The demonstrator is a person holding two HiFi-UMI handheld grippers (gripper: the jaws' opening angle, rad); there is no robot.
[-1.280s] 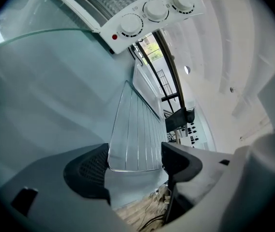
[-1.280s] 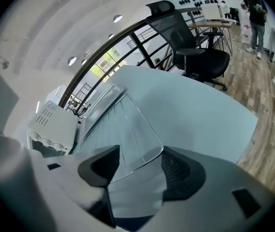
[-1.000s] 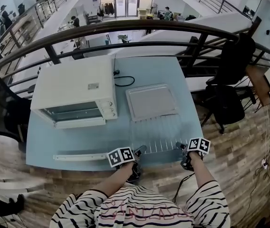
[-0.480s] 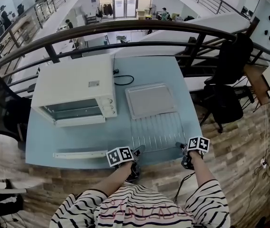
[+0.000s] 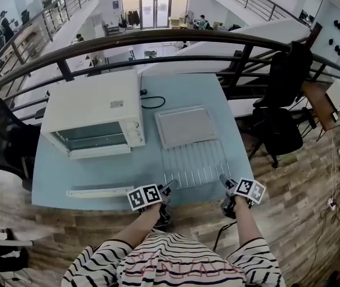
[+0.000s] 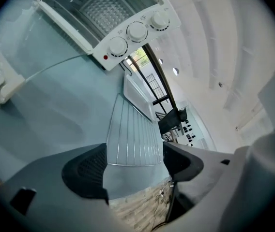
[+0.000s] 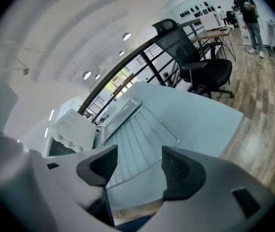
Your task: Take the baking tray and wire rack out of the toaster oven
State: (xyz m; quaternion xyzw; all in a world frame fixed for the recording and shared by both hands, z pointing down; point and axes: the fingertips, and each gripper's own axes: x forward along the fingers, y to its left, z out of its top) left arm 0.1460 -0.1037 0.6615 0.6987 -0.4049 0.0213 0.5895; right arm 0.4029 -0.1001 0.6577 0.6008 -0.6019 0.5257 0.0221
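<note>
Tray [image 5: 188, 126] and rack [image 5: 196, 164] both lie on the table [image 5: 68, 172], outside the oven [image 5: 95, 112]; nothing seems left. Left gripper [image 5: 169, 189] and right gripper [image 5: 225, 182] gape wide, empty.

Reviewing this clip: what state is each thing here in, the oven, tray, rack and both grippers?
Oven: door open, folded down.
Tray: out of oven, flat on table.
Rack: out of oven, flat on table, on the near side of the tray.
Left hand-held gripper: open, empty.
Right hand-held gripper: open, empty.
</note>
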